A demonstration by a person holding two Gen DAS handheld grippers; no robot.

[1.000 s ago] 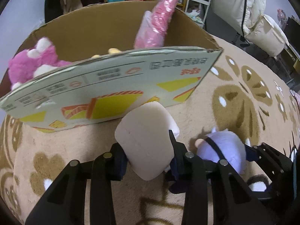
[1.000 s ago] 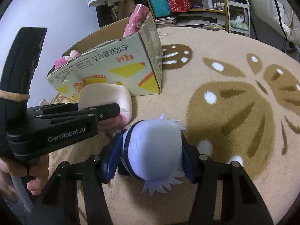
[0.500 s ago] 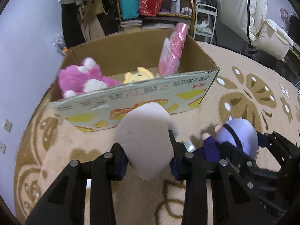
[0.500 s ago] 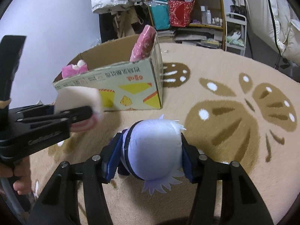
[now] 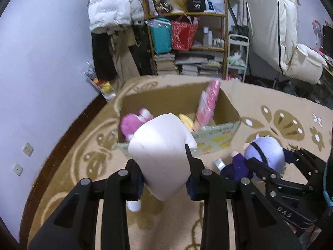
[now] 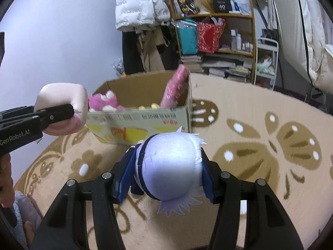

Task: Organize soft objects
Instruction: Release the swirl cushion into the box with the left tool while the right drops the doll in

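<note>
Left gripper [image 5: 166,177] is clamped on a pale pink plush [image 5: 162,152], pads pressed into its sides, toy lifted clear of the rug [image 5: 83,166] and hanging in front of the near wall of the cardboard box [image 5: 220,137]. Right gripper [image 6: 164,179] is clamped on a lavender-haired doll [image 6: 170,164], blue pads squeezing the head from both sides, dark body dangling below; also off the floor, just short of the box's near right corner. Box is open-topped and already has a magenta plush [image 5: 133,125], a yellow toy [image 5: 186,121] and a tall pink wrapped item [image 5: 208,106] leaning in the far right corner. Step in hand looks like carry-and-drop into the box, both toys. To do it well: get each toy fully above the near rim before moving forward, since the hanging bottom of the pale plush and the doll's legs could snag the cardboard edge and tip the box. Drop into the free middle, between magenta plush and wrapped item; don't knock the leaning item over. Grippers sit close side by side, so stagger them, one in first, to avoid a clash. Let go only once the toy is over the interior, low enough that it doesn't bounce out. A small silvery thing [image 5: 219,163] lies on the rug near the box; can't tell what it is.
</note>
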